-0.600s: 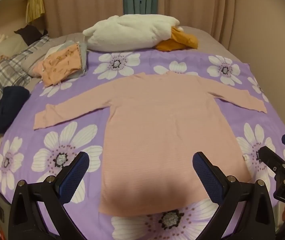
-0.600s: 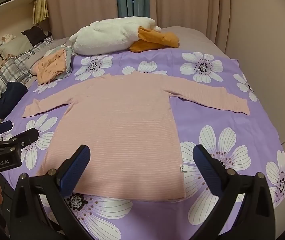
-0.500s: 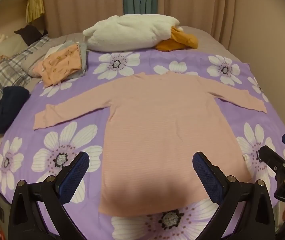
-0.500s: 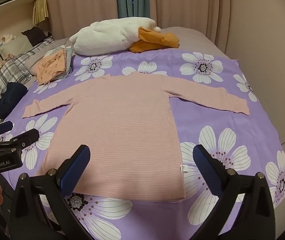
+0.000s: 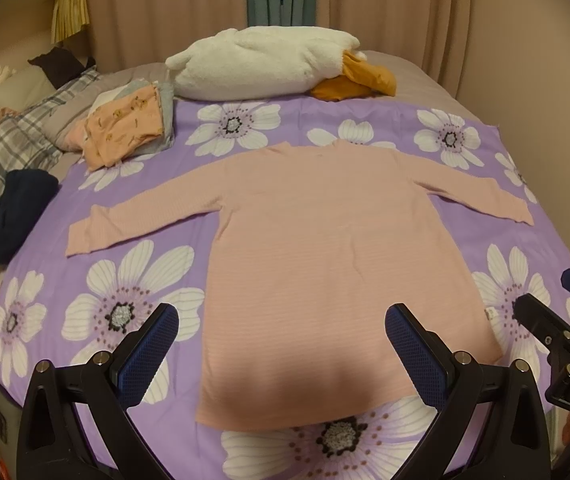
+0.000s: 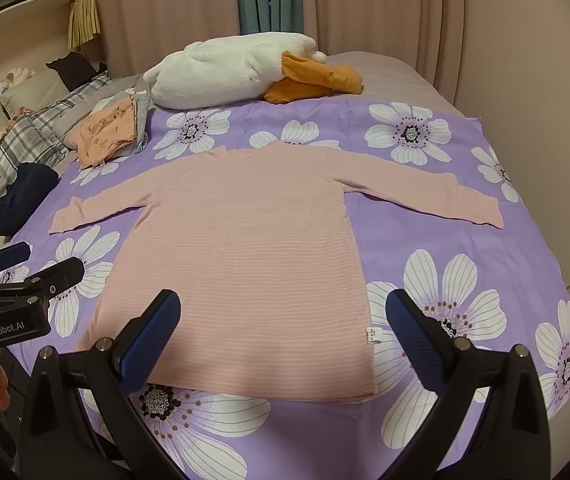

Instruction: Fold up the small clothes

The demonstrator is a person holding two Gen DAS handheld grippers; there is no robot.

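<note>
Pink shirt (image 5: 325, 248): flat on the purple flowered sheet (image 5: 133, 292), sleeves spread, hem nearest the claws.
Left gripper (image 5: 281, 344): jaws wide, empty, above the hem, clear of the cloth.
Right gripper (image 6: 281, 340): jaws wide, empty, above the hem's right corner.
Folded clothes (image 5: 129, 128): far left, near the white pillow (image 5: 261, 64).

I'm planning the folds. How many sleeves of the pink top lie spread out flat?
2: left sleeve stretches toward the dark bundle; right sleeve reaches the cloth's far right. Neither is folded.
</note>
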